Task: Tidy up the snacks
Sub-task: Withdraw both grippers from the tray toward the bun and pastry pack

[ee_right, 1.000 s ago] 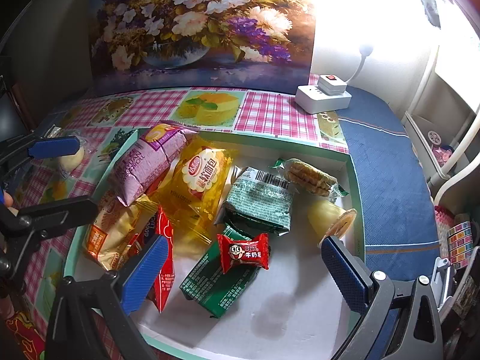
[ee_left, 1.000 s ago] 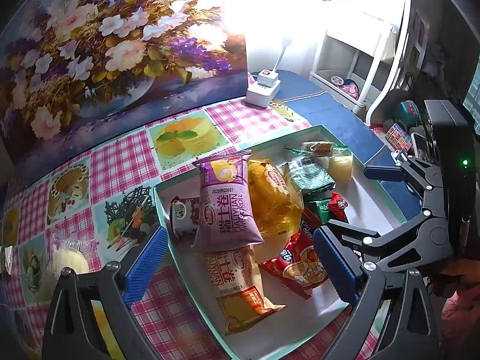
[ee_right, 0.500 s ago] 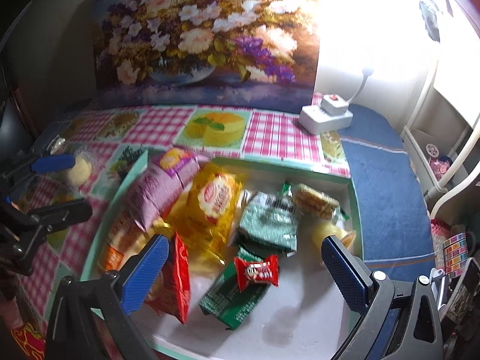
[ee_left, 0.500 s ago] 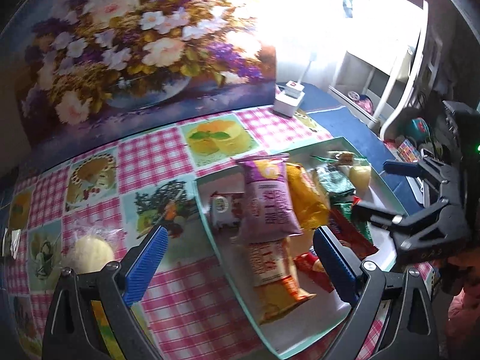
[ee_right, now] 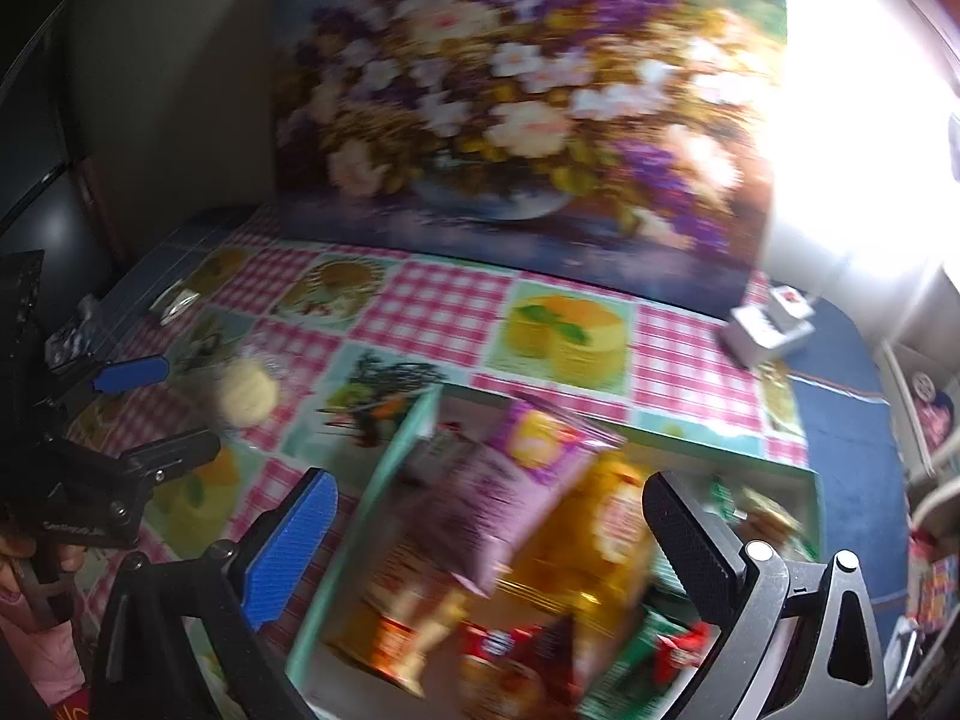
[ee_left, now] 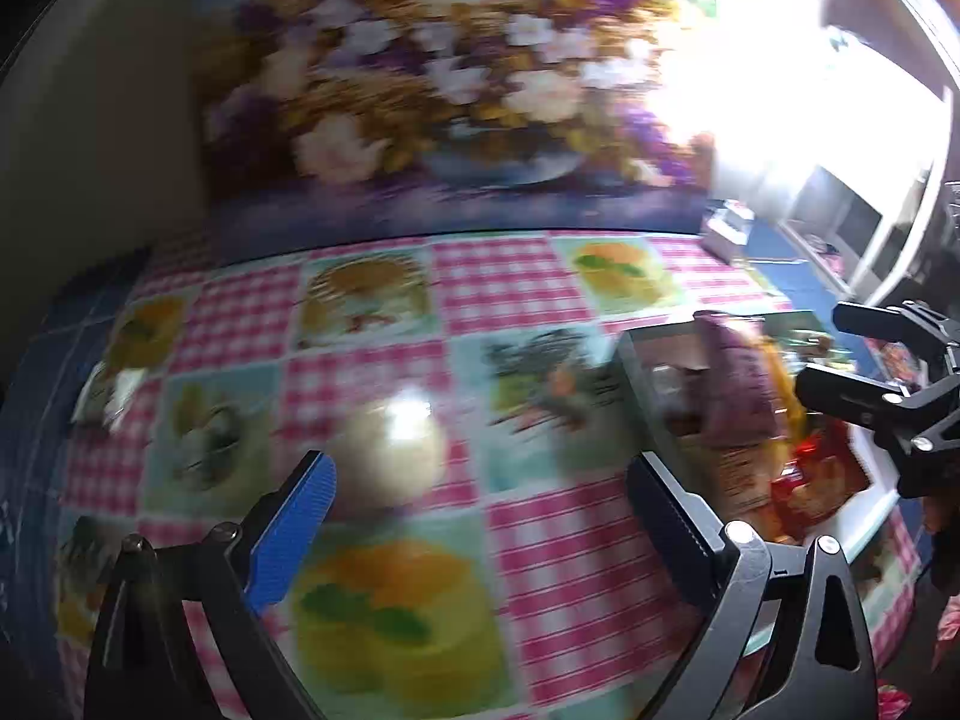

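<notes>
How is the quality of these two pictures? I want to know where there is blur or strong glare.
Left wrist view: motion blur smears the checked tablecloth and the tray of snacks; window glare whitens the upper right; a bright glint sits on the round wrapped bun. Right wrist view: the purple snack bag is smeared, the flower painting is soft, and glare burns out the right edge.

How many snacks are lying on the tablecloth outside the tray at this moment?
1 for certain: the round pale bun in clear wrap, near the open left gripper, left of the tray. Blur and the gripper bodies may hide others.
</notes>
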Motion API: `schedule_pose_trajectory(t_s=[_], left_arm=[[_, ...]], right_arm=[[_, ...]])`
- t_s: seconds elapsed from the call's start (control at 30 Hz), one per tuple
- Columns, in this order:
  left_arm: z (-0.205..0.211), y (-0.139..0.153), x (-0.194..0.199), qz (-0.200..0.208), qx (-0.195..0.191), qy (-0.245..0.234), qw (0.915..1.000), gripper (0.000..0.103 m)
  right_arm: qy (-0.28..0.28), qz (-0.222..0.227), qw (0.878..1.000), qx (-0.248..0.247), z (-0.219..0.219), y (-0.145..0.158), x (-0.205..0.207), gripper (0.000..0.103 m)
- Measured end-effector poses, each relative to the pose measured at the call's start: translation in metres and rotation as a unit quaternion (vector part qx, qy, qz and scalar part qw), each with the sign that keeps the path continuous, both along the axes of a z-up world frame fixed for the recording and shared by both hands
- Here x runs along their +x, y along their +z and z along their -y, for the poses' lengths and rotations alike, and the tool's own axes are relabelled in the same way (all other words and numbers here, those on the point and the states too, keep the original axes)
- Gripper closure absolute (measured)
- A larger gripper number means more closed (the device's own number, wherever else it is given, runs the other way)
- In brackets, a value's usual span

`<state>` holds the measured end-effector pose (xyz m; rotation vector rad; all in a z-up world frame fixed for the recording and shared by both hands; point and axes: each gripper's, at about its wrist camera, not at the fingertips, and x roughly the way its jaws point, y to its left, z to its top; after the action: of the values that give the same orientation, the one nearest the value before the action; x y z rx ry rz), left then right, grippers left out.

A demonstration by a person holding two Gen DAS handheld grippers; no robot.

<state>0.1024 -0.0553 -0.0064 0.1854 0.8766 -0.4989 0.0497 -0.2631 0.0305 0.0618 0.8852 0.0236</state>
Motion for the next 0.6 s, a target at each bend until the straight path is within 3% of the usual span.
schedule_pose_trajectory(t_s=[0.23, 0.6], left_arm=[[-0.057, -0.007, 0.013, 0.001, 0.027, 0.054, 0.9982, 0.006], [-0.11, -0.017, 0.023, 0.0, 0.055, 0.073, 0.9958, 0.006]], right_arm=[[0.043, -0.007, 0.999, 0.008, -0.054, -0.006, 0.028, 0.0], [0.129, -0.044, 0.991, -0.006, -0.138, -0.022, 0.07, 0.0]])
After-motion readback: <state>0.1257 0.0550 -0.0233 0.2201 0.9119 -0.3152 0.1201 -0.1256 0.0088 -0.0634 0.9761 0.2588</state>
